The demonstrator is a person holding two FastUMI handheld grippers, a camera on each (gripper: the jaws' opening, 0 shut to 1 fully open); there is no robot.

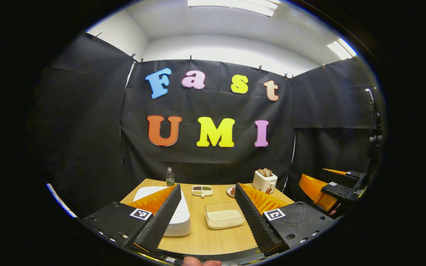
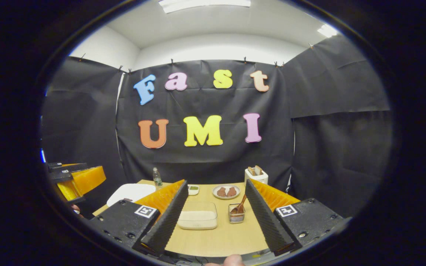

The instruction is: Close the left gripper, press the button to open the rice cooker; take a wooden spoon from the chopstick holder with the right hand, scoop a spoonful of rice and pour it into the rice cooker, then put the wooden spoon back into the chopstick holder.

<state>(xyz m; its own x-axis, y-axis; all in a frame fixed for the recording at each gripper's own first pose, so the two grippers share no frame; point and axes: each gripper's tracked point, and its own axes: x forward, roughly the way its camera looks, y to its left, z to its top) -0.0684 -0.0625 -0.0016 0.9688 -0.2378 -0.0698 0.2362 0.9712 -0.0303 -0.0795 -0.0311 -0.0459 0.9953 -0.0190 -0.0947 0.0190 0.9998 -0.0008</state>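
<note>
Nothing on the list looks done yet, judging by how things lie. The cooker (image 1: 178, 216) is seen with its lid down at the left of the table (image 1: 205, 240), partly hidden behind the left gripper (image 1: 207, 212), whose fingers are spread wide with nothing between them. So step one, clenching those fingers, is not yet done, and the button can't be made out from here. The right gripper (image 2: 216, 210) is spread wide too, with nothing held, and is hung above the near table edge.

The spoon (image 2: 241, 205) is parked in the holder (image 2: 236, 214), handle leaning up and to the right, just beside the rice tub (image 2: 198, 220), which is filled with pale rice and sits mid-table. Everything's left, basically: fingers shut, button pressed, spoon grabbed, rice scooped and tipped into the cooker, spoon dropped back.

Other stuff around: a bottle (image 1: 169, 177) at the back near the wall, a small divided dish (image 1: 202, 190) behind the tub, a plate (image 2: 226, 192) with two brown pieces on it, and a toaster (image 1: 264, 180) with bread poking out at the far right corner. None of it seems to be in the way of the spoon grab, since the holder is set at the front with open table before it. The tub is right next to the holder though, so it could probably get nudged on the way in.
</note>
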